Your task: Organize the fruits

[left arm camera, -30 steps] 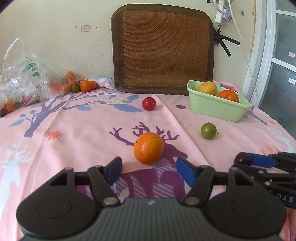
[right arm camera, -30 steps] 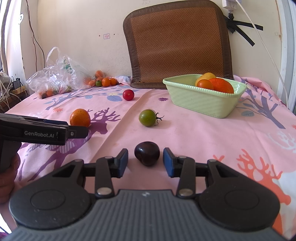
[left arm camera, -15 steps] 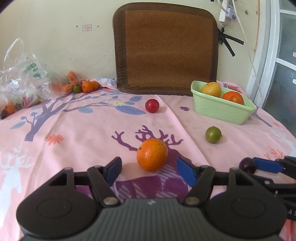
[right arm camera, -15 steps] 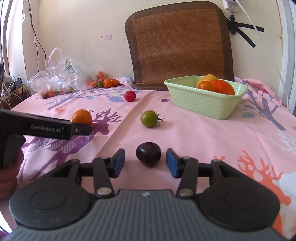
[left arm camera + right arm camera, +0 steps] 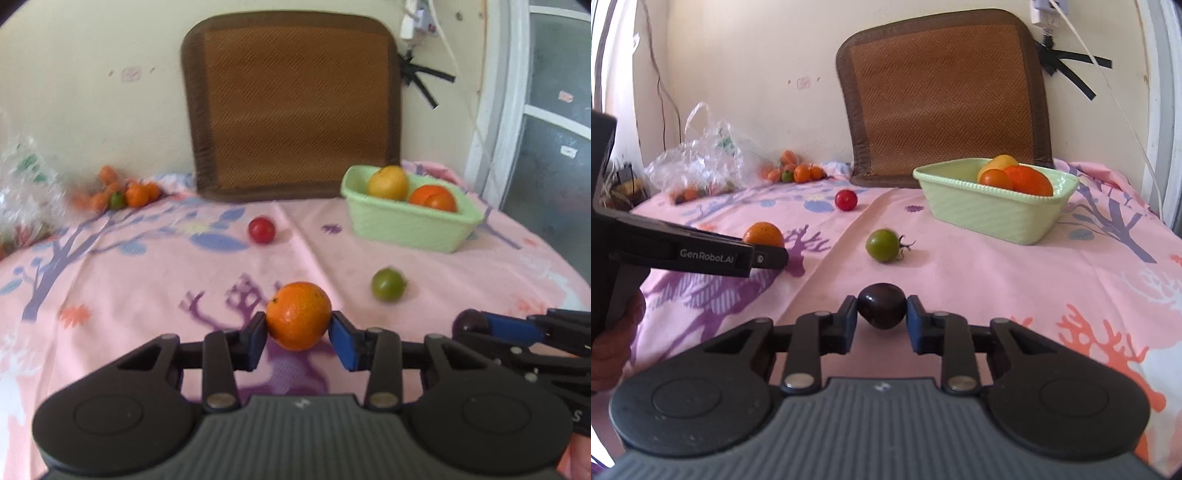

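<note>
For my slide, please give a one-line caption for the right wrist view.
Right gripper jaws, just closed, clamp a dark tomato before the green basket.

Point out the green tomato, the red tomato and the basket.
green tomato (image 5: 882, 245), right wrist view, centre of its skin
red tomato (image 5: 846, 200), right wrist view, its middle
basket (image 5: 982, 218), right wrist view, front wall

My left gripper has just closed its pads on the orange. A green tomato lies near right, a red one farther back, and the basket far right.
</note>
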Demonstrator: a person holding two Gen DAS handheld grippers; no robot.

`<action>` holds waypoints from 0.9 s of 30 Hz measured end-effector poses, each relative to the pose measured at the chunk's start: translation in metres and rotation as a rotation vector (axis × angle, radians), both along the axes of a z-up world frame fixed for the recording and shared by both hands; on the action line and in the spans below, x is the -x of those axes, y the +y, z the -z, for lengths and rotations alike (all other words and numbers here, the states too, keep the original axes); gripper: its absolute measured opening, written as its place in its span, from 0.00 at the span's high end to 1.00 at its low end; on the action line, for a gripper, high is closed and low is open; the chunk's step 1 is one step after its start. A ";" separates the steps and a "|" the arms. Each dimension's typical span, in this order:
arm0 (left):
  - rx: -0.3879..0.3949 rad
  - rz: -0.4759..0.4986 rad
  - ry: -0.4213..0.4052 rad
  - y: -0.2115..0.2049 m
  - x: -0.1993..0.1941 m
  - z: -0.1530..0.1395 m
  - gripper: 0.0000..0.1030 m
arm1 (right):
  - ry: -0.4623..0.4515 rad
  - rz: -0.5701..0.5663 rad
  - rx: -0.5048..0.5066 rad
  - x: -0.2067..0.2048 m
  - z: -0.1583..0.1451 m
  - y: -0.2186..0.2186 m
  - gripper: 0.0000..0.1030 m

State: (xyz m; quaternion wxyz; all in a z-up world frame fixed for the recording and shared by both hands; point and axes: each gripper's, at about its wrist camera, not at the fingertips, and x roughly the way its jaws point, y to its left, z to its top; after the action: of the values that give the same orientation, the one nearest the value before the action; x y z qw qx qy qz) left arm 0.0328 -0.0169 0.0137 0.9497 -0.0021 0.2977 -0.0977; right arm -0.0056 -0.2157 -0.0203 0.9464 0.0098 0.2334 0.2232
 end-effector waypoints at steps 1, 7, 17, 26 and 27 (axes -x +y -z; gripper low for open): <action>0.007 0.018 -0.011 -0.005 -0.005 -0.006 0.64 | -0.023 0.019 -0.007 -0.003 -0.004 -0.005 0.70; 0.092 0.147 -0.042 -0.039 -0.061 -0.040 0.64 | -0.144 0.111 -0.032 -0.045 -0.031 -0.028 0.70; 0.162 0.231 0.085 -0.085 -0.164 -0.031 0.63 | -0.153 0.218 -0.014 -0.107 -0.020 -0.044 0.69; 0.177 0.211 0.090 -0.087 -0.174 -0.026 0.46 | -0.192 0.235 0.001 -0.101 -0.015 -0.045 0.52; 0.188 0.203 0.082 -0.081 -0.172 -0.028 0.46 | -0.203 0.239 0.000 -0.099 -0.015 -0.046 0.52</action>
State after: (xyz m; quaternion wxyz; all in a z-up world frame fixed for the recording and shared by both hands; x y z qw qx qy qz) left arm 0.2045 -0.0984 0.0421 0.9176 -0.0649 0.3245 -0.2203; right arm 0.0937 -0.2612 -0.0050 0.9849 0.0149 0.1338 0.1090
